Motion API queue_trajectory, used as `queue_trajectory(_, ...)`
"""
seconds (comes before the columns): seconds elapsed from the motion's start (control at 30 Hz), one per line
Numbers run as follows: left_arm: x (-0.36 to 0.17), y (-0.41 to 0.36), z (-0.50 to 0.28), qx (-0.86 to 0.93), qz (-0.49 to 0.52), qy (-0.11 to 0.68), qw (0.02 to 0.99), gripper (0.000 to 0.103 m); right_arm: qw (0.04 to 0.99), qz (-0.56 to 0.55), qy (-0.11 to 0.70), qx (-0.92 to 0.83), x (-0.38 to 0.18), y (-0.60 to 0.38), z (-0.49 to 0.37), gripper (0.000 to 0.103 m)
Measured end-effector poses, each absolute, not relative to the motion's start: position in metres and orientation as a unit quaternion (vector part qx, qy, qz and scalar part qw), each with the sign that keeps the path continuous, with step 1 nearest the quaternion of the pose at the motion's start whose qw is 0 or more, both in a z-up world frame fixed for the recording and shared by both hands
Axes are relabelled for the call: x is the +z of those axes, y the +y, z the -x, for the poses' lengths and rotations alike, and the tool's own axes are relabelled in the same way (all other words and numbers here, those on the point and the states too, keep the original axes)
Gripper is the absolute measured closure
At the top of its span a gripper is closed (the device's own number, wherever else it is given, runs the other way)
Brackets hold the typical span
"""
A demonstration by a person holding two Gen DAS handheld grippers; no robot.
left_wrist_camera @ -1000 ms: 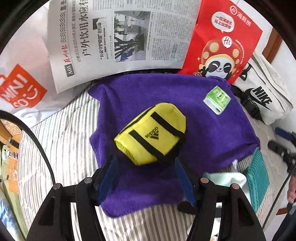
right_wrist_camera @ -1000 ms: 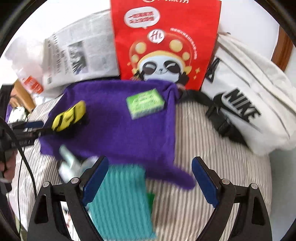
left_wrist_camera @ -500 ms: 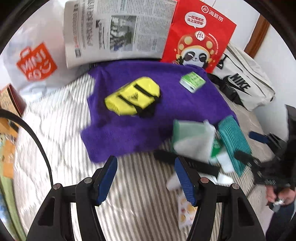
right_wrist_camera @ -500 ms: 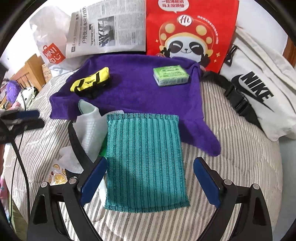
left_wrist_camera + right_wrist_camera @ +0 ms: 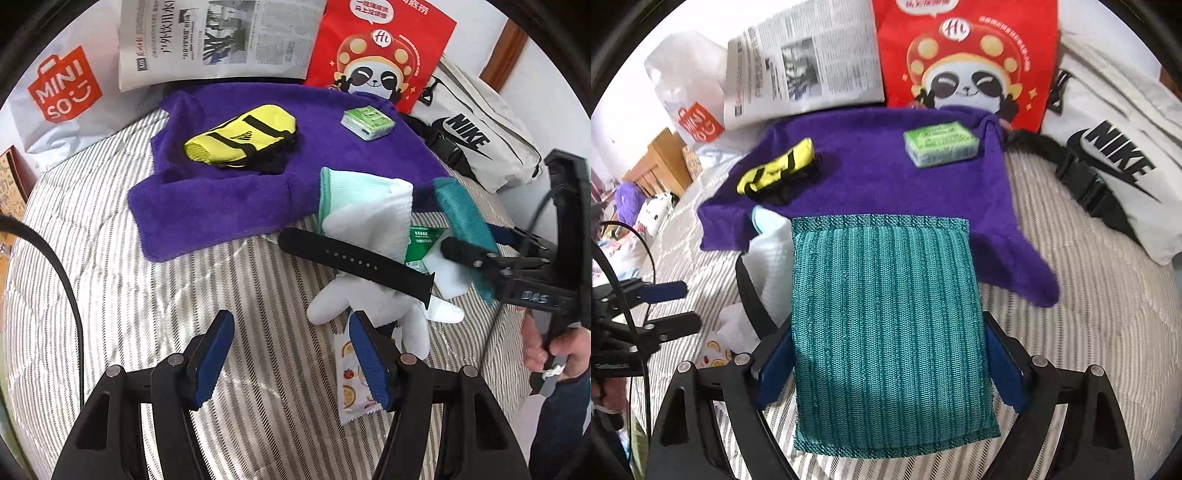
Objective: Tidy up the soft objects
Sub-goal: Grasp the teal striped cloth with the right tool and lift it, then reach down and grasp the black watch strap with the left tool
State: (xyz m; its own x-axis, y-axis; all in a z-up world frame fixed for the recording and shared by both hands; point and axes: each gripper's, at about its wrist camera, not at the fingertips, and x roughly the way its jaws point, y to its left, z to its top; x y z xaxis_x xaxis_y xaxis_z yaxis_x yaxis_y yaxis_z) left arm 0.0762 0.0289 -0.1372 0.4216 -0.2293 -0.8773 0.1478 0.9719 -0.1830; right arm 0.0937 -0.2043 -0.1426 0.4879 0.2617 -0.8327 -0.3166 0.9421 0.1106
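Note:
A purple towel (image 5: 236,192) lies on the striped bed with a yellow adidas pouch (image 5: 240,138) and a green tissue pack (image 5: 366,122) on it. My left gripper (image 5: 291,354) is open and empty over bare bedding, left of a white cloth pile (image 5: 369,221) crossed by a black strap (image 5: 354,258). A teal knitted cloth (image 5: 890,325) lies between the fingers of my right gripper (image 5: 890,373), which is open; it covers the fingertips. The towel (image 5: 886,184), pouch (image 5: 775,170) and tissue pack (image 5: 940,142) lie beyond it.
A newspaper (image 5: 218,40), a red panda bag (image 5: 380,55), a white Miniso bag (image 5: 62,92) and a white Nike bag (image 5: 476,133) stand along the back. A snack packet (image 5: 351,391) lies by my left gripper. The right gripper (image 5: 517,273) shows at the right.
My left gripper has pulled back from the yellow pouch, which stays on the towel. My right gripper has moved forward over the teal cloth, which now lies between its fingers.

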Motion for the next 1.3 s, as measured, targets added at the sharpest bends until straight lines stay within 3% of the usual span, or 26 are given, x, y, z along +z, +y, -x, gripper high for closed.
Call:
queue_trajectory(0.23,-0.133,0.012,-0.090,-0.143,0.074,0.512,0.844,0.040,0.874,0.033,0.466,0.135,-0.120,-0.232,-0.080,0.014)
queue_trajectory(0.6,-0.145,-0.048,-0.120,-0.139,-0.014,0.507,0.851,0.041,0.878,0.017,0.465,0.110,-0.115,-0.276,-0.052,0.014)
queue_trajectory(1.3,-0.152,-0.031,-0.090,-0.157,0.022,0.533,0.831,0.040,0.865,-0.014,0.485,0.128,-0.132,-0.280,-0.045,0.013)
